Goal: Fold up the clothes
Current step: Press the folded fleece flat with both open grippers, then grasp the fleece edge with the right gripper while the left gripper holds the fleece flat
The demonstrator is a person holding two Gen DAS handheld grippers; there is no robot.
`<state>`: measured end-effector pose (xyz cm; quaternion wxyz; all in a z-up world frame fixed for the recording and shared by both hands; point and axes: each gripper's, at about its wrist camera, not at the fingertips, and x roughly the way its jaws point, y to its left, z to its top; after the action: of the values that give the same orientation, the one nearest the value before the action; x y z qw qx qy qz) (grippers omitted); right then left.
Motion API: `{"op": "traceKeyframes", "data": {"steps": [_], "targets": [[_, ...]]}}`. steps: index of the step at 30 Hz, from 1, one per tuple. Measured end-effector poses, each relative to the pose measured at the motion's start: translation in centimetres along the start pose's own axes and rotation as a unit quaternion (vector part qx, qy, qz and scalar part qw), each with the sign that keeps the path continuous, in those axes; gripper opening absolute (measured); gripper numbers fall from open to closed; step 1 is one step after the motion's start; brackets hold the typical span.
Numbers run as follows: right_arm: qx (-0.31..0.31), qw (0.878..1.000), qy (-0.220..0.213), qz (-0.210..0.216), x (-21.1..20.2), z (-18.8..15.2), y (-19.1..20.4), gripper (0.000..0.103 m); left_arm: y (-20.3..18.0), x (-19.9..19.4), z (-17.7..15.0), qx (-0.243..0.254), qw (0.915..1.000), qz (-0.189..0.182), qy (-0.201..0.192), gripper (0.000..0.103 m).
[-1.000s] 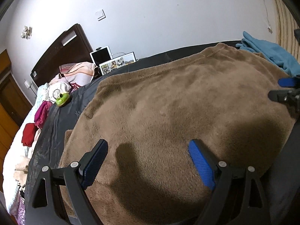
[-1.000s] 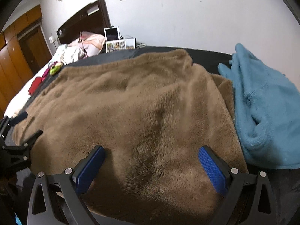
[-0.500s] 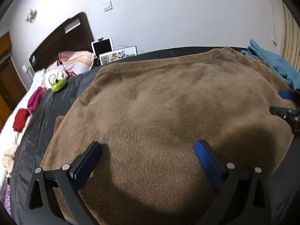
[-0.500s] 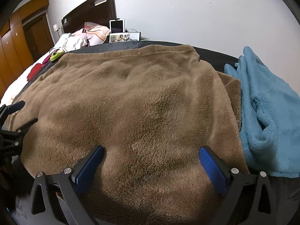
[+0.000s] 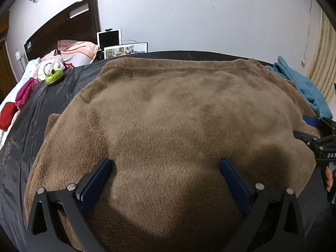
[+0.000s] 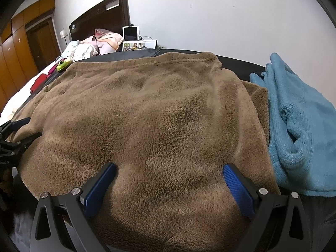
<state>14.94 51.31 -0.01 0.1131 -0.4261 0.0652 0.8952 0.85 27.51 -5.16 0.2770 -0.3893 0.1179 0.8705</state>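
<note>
Brown fleece (image 5: pixel 178 126) lies flat on the bed (image 5: pixel 31 130), blue fleece (image 6: pixel 298 126) just beside. Both my grippers, left (image 5: pixel 166 180) and right (image 6: pixel 170 182), hover at the near edge with fingers spread, holding nothing. Best pinch both near corners evenly, lift together, keep the hem straight.
</note>
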Motion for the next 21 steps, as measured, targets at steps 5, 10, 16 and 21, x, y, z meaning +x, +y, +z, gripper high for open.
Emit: {"op": "traceKeyframes", "data": {"steps": [5, 10, 16, 21], "targets": [[0.058, 0.997, -0.008, 0.043, -2.7, -0.5, -2.1, 0.102, 0.4, -0.1, 0.0, 0.014, 0.9998, -0.011, -0.001, 0.102], [0.109, 0.992, -0.031, 0.062, -6.4, -2.7, -4.6, 0.102, 1.0, -0.1, 0.0, 0.035, 0.9992, -0.017, -0.003, 0.102], [0.142, 0.989, -0.02, 0.047, -7.8, -5.7, -6.6, 0.102, 1.1, -0.2, -0.1, 0.045, 0.9989, -0.013, -0.004, 0.102], [0.226, 0.972, -0.004, 0.067, -6.2, -6.8, -9.2, 0.102, 0.9, -0.2, -0.1, 0.043, 0.999, -0.01, -0.004, 0.102]]}}
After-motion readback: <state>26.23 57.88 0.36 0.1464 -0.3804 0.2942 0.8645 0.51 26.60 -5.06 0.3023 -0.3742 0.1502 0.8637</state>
